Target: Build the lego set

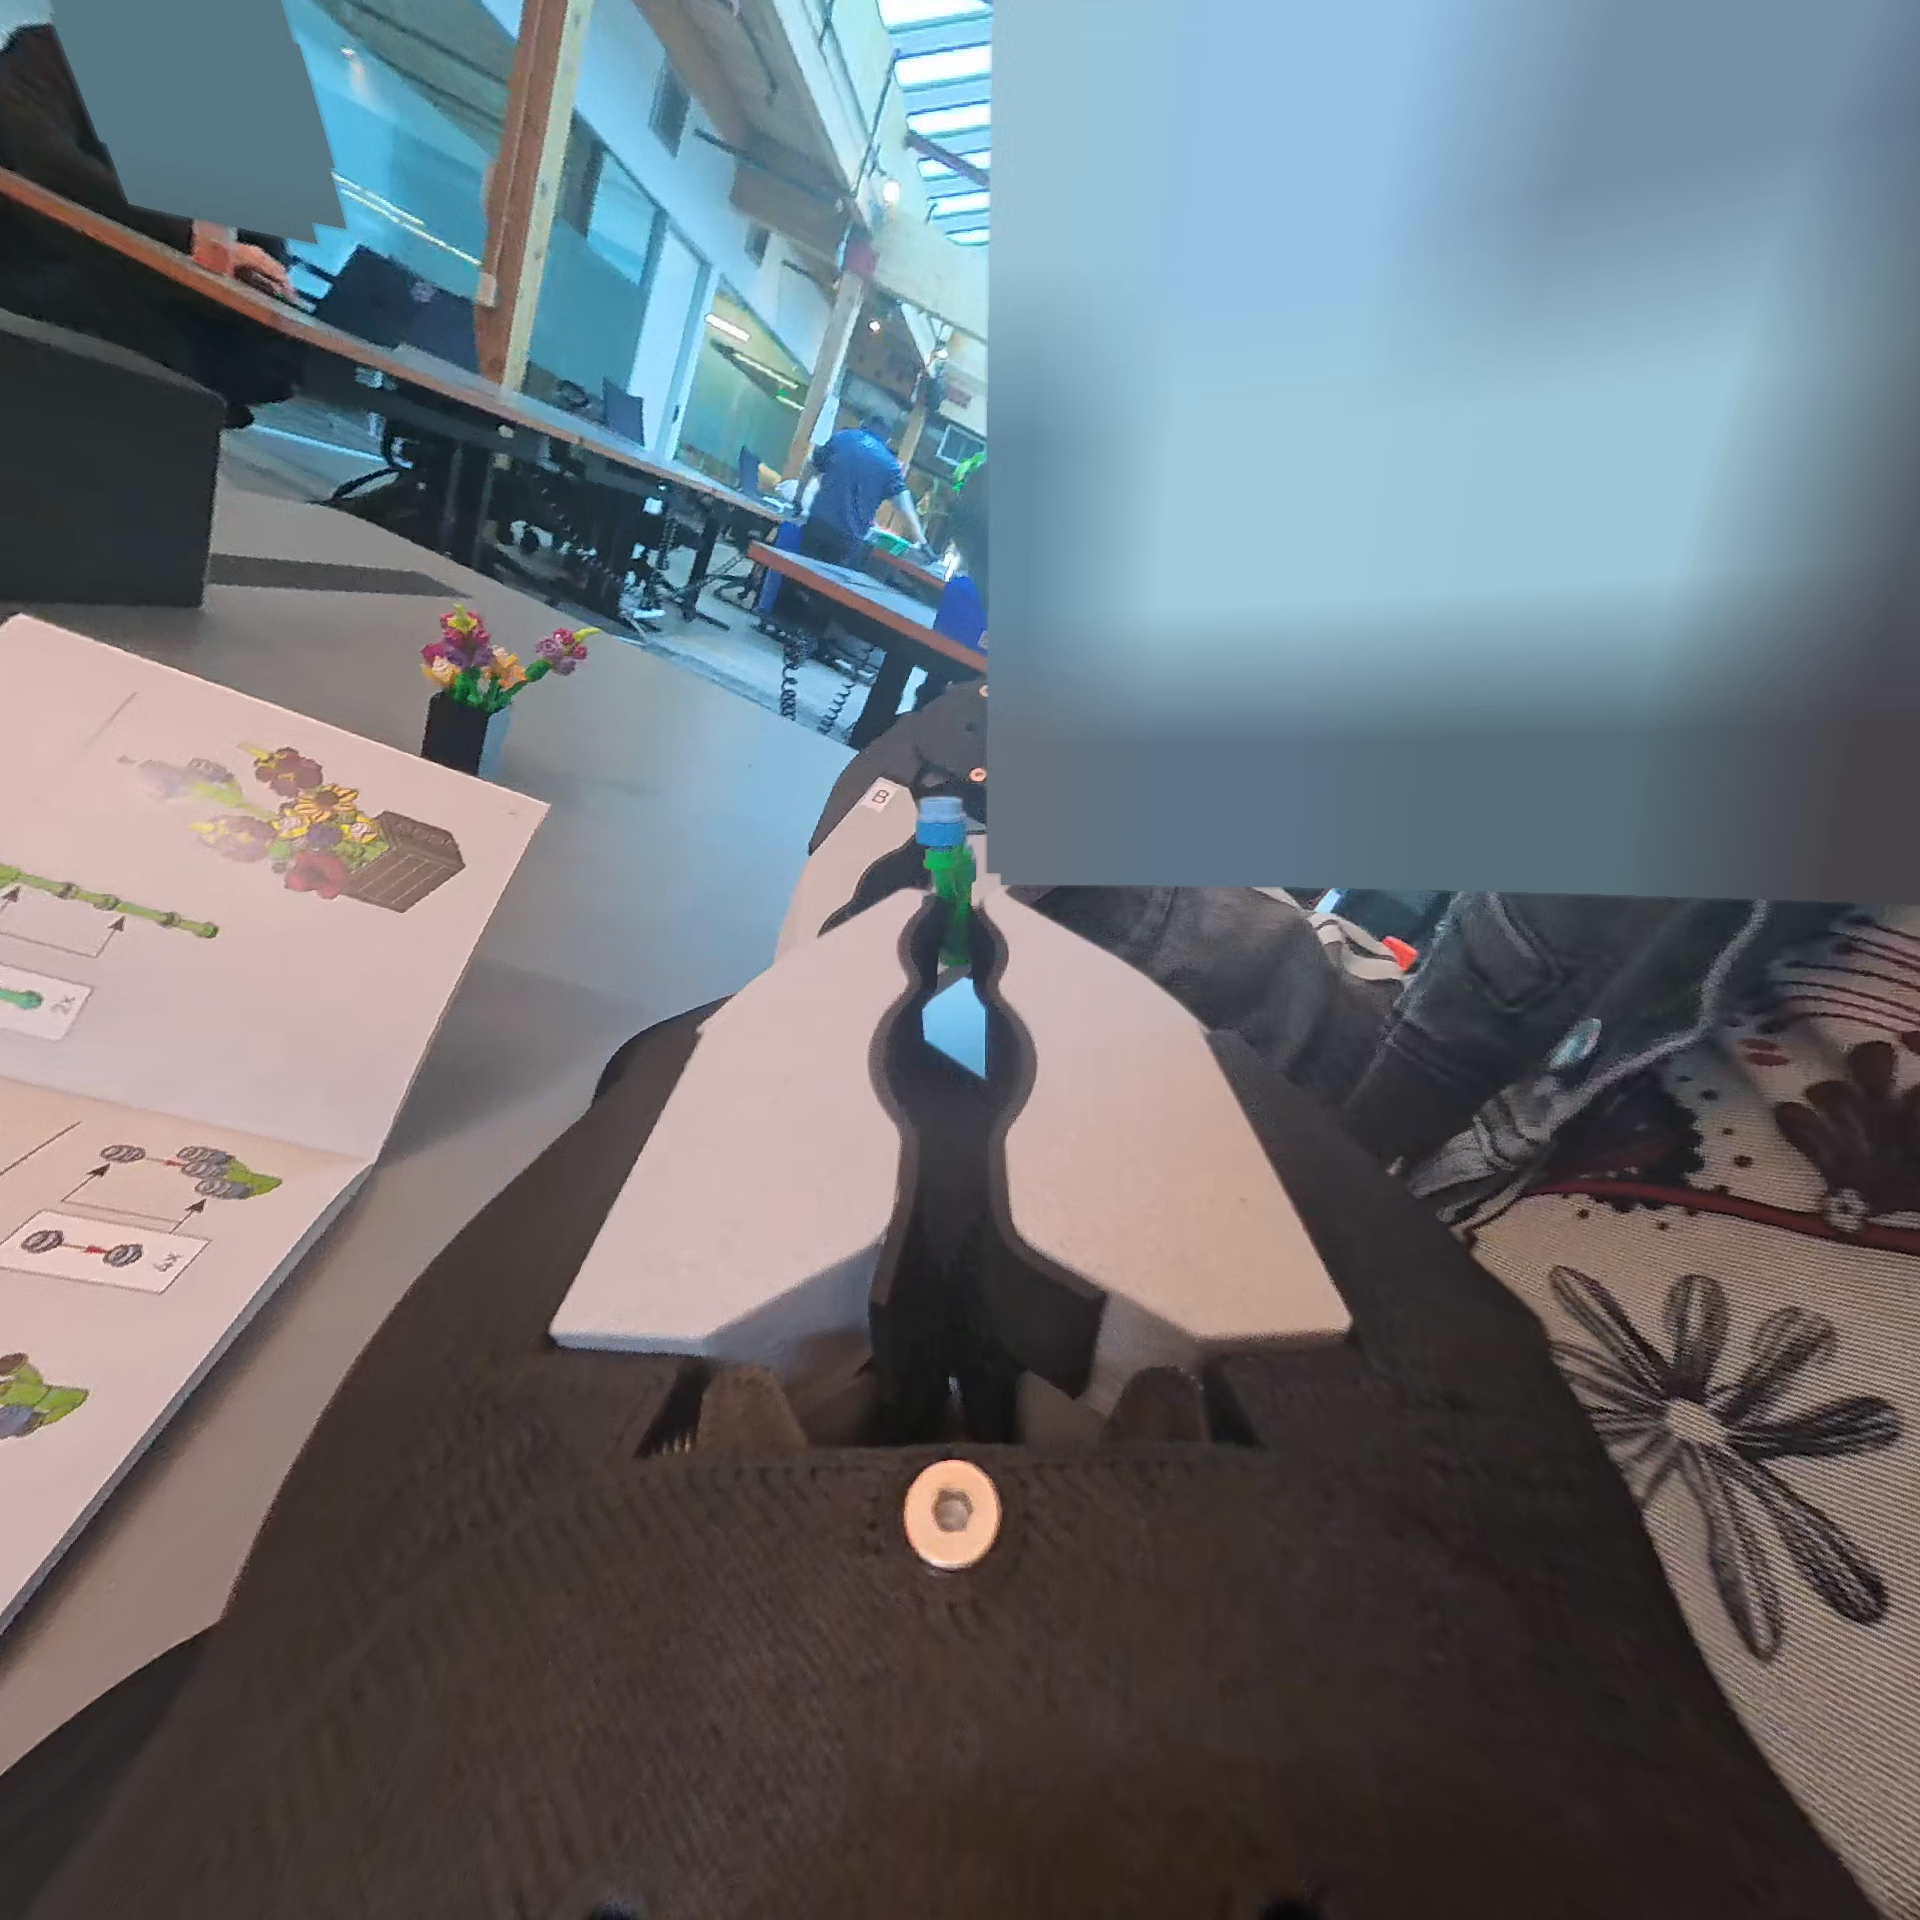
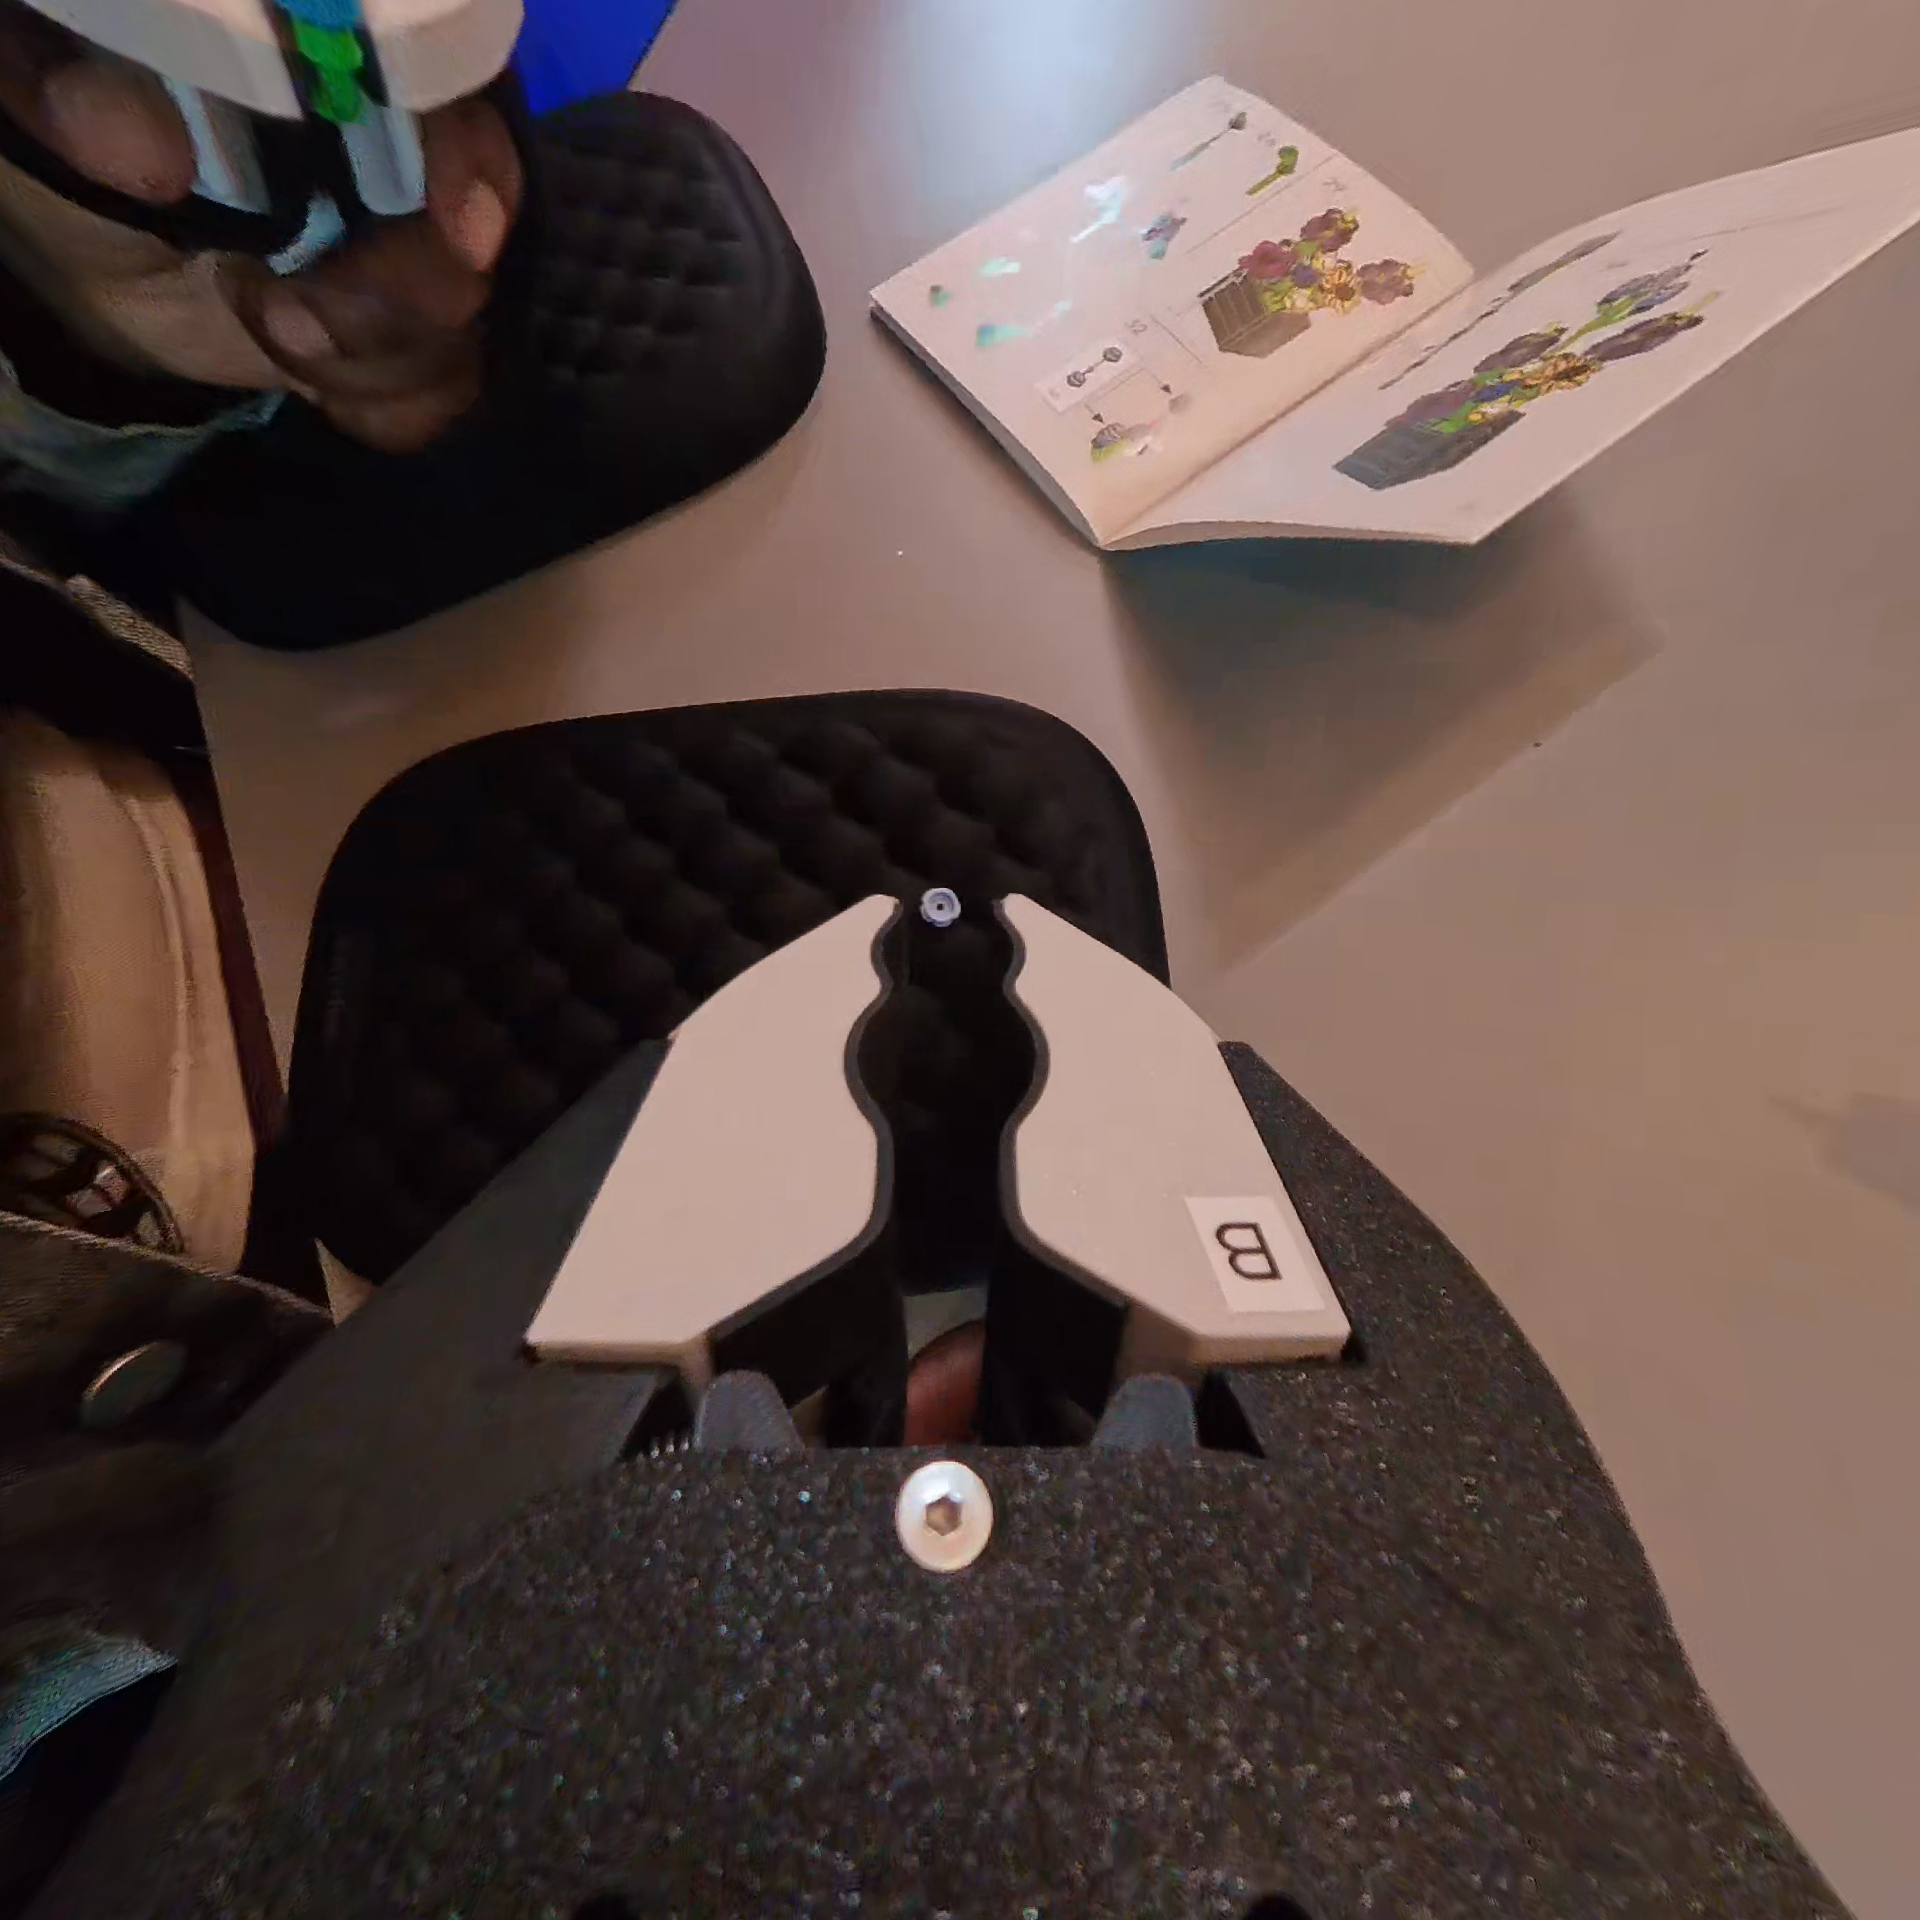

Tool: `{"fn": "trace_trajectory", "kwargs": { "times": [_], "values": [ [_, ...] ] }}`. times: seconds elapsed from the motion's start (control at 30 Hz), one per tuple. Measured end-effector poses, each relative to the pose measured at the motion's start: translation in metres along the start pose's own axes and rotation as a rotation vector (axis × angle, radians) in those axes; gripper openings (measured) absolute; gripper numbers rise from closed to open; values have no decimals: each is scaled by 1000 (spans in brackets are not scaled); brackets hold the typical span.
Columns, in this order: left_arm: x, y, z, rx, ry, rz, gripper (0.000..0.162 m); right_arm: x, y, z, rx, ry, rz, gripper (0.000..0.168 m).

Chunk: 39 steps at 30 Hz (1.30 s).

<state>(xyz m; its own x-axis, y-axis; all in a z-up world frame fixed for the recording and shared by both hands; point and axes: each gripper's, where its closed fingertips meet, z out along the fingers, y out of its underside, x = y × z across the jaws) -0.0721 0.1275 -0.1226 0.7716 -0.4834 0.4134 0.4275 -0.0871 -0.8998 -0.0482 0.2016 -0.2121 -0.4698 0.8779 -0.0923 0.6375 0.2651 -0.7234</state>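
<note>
Ahead of the left gripper [image 1: 951,935], the green stem piece [image 1: 951,899] looks like glossy translucent plastic. The gripper's pale fingers [image 1: 790,1122] are matt, its black body finely ribbed. Left of it lies a smooth paper booklet [image 1: 208,935]. Beyond the right gripper [image 2: 940,914] sits a quilted black pad [image 2: 623,914] on the smooth grey table [image 2: 1455,935].

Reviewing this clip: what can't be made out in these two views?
- Left wrist view: a large blurred patch covers the upper right; most of the right gripper is behind it.
- Left wrist view: the green stem runs down between the jaws, lower end hidden.
- Right wrist view: the small pale round piece is too tiny to identify.
</note>
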Motion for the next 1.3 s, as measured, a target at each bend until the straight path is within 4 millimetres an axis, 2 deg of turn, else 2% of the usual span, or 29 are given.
{"fn": "trace_trajectory", "kwargs": {
  "times": [0.4, 0.8, 0.93, 1.1, 1.3],
  "values": [
    [0, 7, 4, -50, -38, 49, 6, -2, 5, 11, -7, -12, -11, 6],
    [-1, 14, 8, -98, -58, 72, 6, -4, 0, 9, 15, -47, -35, 5],
    [-2, 12, 7, -84, -58, 54, 6, -6, -14, -1, 103, -104, -6, 5],
    [-1, 17, 10, -120, -59, 81, 7, -21, -57, -25, 272, -237, -10, 5],
    [3, 21, 13, -149, -65, 142, 6, -57, -101, -37, 313, -386, -98, 5]
  ]
}}
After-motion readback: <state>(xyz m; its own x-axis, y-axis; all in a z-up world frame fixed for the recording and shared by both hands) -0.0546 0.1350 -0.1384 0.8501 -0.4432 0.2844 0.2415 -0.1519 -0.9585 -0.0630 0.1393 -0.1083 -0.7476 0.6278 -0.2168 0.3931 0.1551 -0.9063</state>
